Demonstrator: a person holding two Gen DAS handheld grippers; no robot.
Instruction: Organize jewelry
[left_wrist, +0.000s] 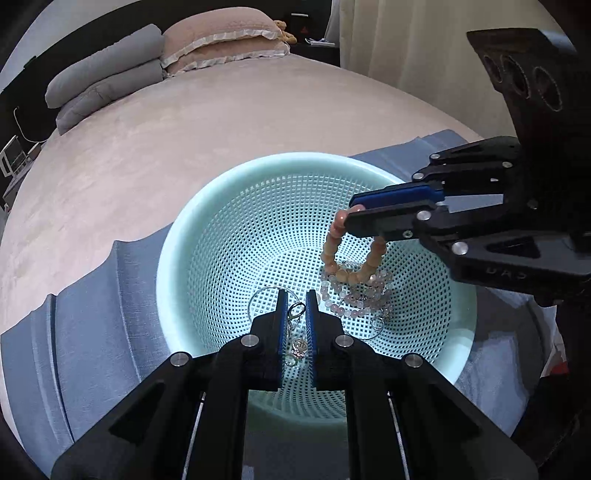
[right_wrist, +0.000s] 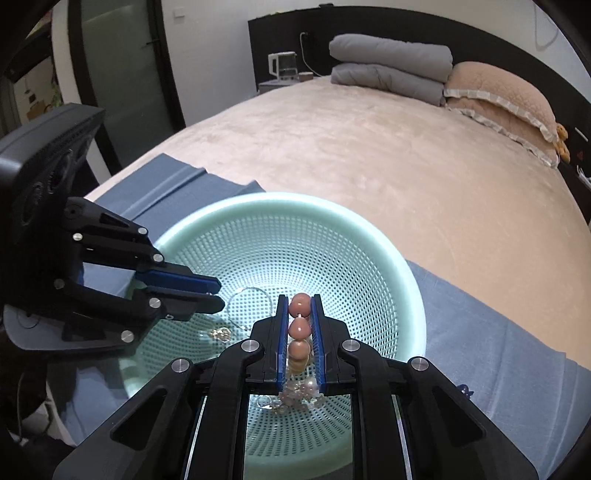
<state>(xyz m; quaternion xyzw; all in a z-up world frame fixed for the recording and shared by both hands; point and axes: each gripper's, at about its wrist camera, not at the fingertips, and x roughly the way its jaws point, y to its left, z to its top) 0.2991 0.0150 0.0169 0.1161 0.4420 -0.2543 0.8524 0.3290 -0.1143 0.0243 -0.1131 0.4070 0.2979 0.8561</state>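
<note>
The right gripper (right_wrist: 300, 306) is clamped on a bracelet of large peach beads (left_wrist: 341, 254); three of its beads sit in a row between the blue pads, and the rest of the loop hangs below the fingers over the basket. The left gripper (left_wrist: 297, 299) is closed nearly tight on a small silver ring clasp (left_wrist: 295, 309), with a charm chain (left_wrist: 298, 347) dangling beneath it.

Both tools hang above a pale green perforated basket (right_wrist: 402, 258). On its floor, toward the right gripper's side, lies a heap of pale pink and clear bead strands (left_wrist: 354, 295), and a thin silver bangle (right_wrist: 245, 299) rests near the left gripper's side.

The basket stands on a blue-grey cloth (right_wrist: 491, 347) spread along the near edge of a bed covered with a beige plush blanket (right_wrist: 369, 147). At the head of the bed, against a dark headboard (right_wrist: 406, 29), a folded grey quilt (right_wrist: 391, 68) lies beside a peach pillow with a ruffled trim (right_wrist: 498, 96). A white kettle (right_wrist: 282, 66) stands on a bedside stand at the far corner, next to a dark-framed glass door (right_wrist: 122, 74). Cream curtains (left_wrist: 406, 48) hang at the other side of the bed.
</note>
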